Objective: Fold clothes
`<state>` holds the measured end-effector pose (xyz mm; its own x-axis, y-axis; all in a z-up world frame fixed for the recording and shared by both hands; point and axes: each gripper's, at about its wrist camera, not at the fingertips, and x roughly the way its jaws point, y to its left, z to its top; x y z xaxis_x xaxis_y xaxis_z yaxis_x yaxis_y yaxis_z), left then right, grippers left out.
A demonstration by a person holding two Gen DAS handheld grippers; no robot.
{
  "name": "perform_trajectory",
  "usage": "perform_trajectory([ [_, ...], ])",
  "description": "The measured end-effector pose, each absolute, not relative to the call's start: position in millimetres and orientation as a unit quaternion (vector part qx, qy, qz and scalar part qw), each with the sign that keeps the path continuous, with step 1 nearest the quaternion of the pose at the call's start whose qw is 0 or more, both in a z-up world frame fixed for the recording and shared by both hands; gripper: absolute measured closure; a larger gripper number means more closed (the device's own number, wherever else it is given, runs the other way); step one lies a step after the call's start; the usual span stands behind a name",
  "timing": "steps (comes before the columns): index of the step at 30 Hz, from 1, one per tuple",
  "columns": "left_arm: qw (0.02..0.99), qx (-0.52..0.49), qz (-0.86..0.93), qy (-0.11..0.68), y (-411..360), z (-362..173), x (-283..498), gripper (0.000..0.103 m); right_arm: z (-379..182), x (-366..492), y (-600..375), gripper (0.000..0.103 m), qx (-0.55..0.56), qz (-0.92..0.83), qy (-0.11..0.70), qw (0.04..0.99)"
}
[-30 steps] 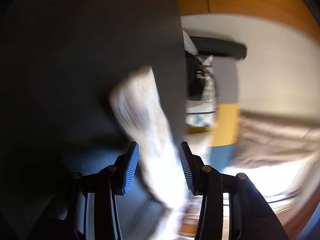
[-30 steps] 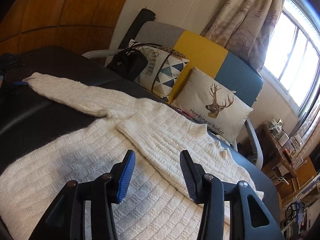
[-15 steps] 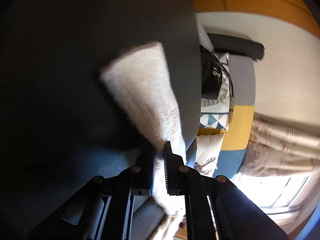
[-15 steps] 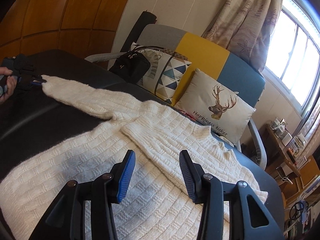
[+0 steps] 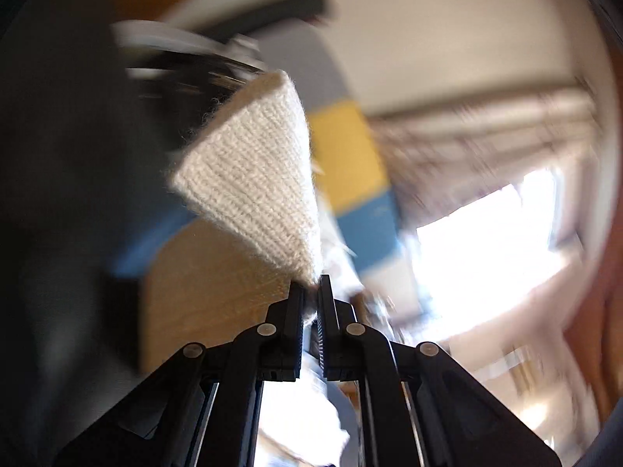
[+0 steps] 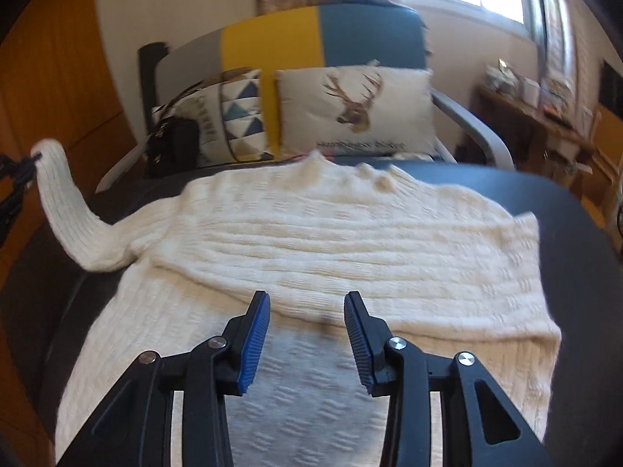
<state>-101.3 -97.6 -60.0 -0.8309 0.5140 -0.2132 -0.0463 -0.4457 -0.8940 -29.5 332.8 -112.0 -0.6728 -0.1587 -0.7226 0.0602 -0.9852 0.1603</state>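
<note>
Left gripper clamped on sweater cuff; right gripper closing over nothing. Best carried across low, laid flat over chest.

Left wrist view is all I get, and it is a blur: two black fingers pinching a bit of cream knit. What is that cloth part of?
Observer: It is the cuff of a sleeve on a cream sweater, lifted off a dark table.
Operator: Is the rest lifted too?
Observer: No, the body lies flat; only that sleeve arches up toward the left hand-held gripper.
Operator: And the other hand-held gripper?
Observer: The right hand-held gripper hangs over the sweater's middle, its jaws closing with nothing pinched yet.
</note>
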Motion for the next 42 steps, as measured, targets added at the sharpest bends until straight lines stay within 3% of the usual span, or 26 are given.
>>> perform_trajectory([
  [8,0.326,-0.285,0.814,-0.388,95.1,-22.6,-142.6,0.098,-117.9,-32.6,402.0,0.064,0.385,-0.916,-0.112,0.005],
  [14,0.387,-0.378,0.787,-0.296,227.9,-79.7,-150.2,0.098,-127.9,-19.7,441.7,0.064,0.391,-0.911,-0.125,-0.026],
  [20,0.372,-0.479,0.769,-0.2,293.7,-153.2,-146.6,0.097,-133.3,-10.5,468.5,0.064,0.396,-0.903,-0.169,-0.007],
  [29,0.36,-0.479,0.768,-0.226,241.0,-154.1,-116.5,0.094,-126.9,-37.5,479.7,0.06,0.388,-0.885,-0.253,0.04],
  [33,0.338,-0.467,0.775,-0.26,184.1,-147.5,-97.0,0.093,-138.0,-52.3,465.4,0.059,0.436,-0.86,-0.264,0.017],
  [42,0.265,-0.468,0.784,-0.31,50.3,-170.8,-53.8,0.09,-171.7,-37.5,484.6,0.062,0.419,-0.812,-0.406,-0.008],
])
